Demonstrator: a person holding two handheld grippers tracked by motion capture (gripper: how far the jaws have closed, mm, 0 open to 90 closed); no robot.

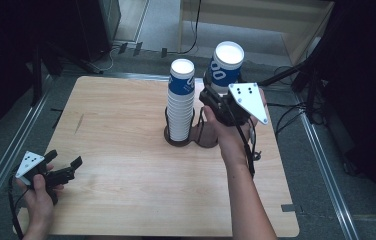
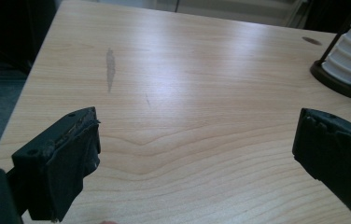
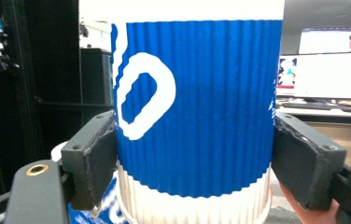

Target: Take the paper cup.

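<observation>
Right gripper [image 3: 194, 163] has its jaws clamped on a blue-and-white ribbed paper cup [image 1: 227, 65], held upright just beside the stacked matching cups [image 1: 181, 102] in the dark wire holder [image 1: 192, 137], apparently for stacking, while left gripper [image 2: 197, 158] idles open over the wooden table [image 1: 126, 165].

Open tabletop [image 1: 126, 150] left and front; cup stack [image 1: 181, 100] in rack [image 1: 178, 137] blocks centre-back, beside held cup [image 1: 226, 67].

Blue ribbed paper cup [image 3: 197, 112] held upright, beside the cup stack [image 1: 181, 100]
</observation>
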